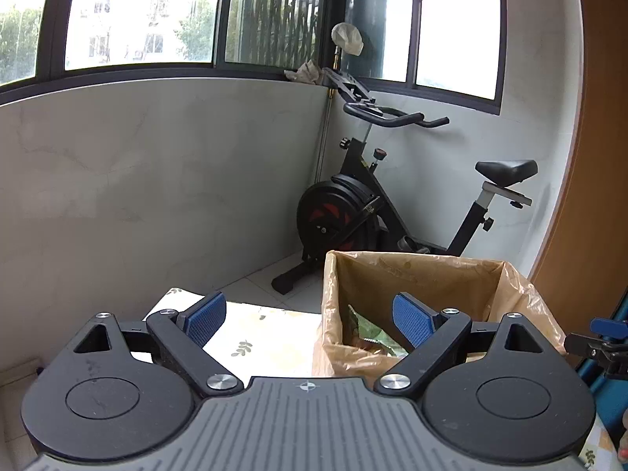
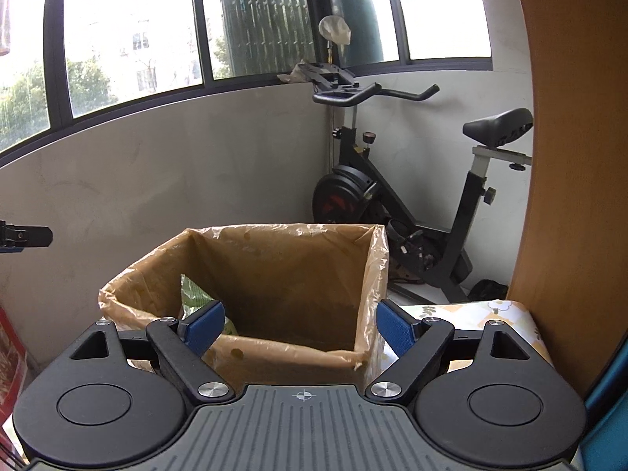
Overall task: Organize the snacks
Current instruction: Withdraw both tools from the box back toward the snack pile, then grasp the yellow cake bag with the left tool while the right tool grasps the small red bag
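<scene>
Windows [image 1: 137, 15] ran along the back wall, dark-framed, trees and buildings outside. Grey wall panels [image 1: 157, 180] sat below them. Wooden panel [image 2: 569, 196] filled the right edge of both views.

Exercise bike [image 1: 353, 204] stood in the corner: black frame, flywheel with red accents, saddle [image 1: 506, 170] to the right, handlebars [image 1: 392, 115] up near the sill. A pale cloth or bag [image 1: 347, 39] hung above the handlebars; could not tell which.

Cardboard box [image 2: 243, 357] lined with a translucent tan plastic bag [image 2: 376, 271] sat on a table with a leaf-print cloth [image 1: 267, 333], open top facing up. Green snack packet [image 2: 194, 298] was inside the box, leaning at its left side in the right wrist view; in the left wrist view it lay low in the box, partly hidden behind a finger. Contents beyond that packet were too dark to make out.

Left gripper [image 1: 310, 320] hovered at the box's left edge, jaws spread wide, nothing between the blue pads [image 1: 206, 320]. One pad was over the cloth, the other over the box opening.

Right gripper [image 2: 300, 327] was centred on the box, jaws also wide apart, empty. Left pad [image 2: 202, 329] overlapped the snack packet in view; contact could not be confirmed.

Each gripper's tip showed at the edge of the other's view.
</scene>
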Motion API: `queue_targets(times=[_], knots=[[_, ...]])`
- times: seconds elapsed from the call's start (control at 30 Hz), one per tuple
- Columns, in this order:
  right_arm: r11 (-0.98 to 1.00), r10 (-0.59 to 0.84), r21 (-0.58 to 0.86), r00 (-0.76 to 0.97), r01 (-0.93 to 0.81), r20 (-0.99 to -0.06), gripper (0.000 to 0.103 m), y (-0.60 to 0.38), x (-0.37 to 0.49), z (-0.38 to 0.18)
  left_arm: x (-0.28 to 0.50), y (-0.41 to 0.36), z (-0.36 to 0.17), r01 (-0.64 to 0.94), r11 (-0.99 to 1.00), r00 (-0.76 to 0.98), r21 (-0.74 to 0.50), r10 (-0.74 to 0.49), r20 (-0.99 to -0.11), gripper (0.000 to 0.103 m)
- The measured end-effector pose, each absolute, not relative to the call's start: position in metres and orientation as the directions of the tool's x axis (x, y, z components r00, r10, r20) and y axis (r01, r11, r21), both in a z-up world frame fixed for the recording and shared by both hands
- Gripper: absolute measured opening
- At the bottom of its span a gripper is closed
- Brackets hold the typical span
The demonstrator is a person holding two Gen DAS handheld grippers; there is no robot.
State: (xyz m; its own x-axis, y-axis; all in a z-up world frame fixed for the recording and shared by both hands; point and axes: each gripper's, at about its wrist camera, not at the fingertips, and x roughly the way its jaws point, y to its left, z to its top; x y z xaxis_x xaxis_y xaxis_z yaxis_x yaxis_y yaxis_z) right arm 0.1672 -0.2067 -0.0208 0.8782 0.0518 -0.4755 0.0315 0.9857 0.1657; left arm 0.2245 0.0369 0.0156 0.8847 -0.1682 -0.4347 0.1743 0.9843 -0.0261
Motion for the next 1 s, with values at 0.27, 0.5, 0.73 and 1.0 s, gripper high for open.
queue_targets(times=[0.27, 0.5, 0.73, 1.0], knots=[[0.983, 0.045, 0.177, 0.892, 0.039, -0.449, 0.085, -0.189, 0.123, -0.047, 0.168, 0.057, -0.020, 0.193, 0.981, 0.890, -0.008, -0.178, -0.419, 0.094], [0.985, 0.008, 0.161, 0.906, 0.066, -0.423, 0.085, -0.155, 0.082, -0.089, 0.145, 0.063, -0.088, 0.178, 0.979, 0.831, -0.096, -0.202, -0.519, 0.093], [0.982, -0.002, 0.160, 0.854, 0.100, -0.520, 0.084, -0.131, 0.059, -0.150, 0.136, 0.056, -0.138, 0.150, 0.974, 0.778, -0.173, -0.224, -0.587, 0.093], [0.977, -0.041, 0.152, 0.829, 0.151, -0.557, 0.084, -0.139, 0.050, -0.170, 0.127, 0.036, -0.170, 0.191, 0.974, 0.746, -0.123, -0.225, -0.626, 0.094]])
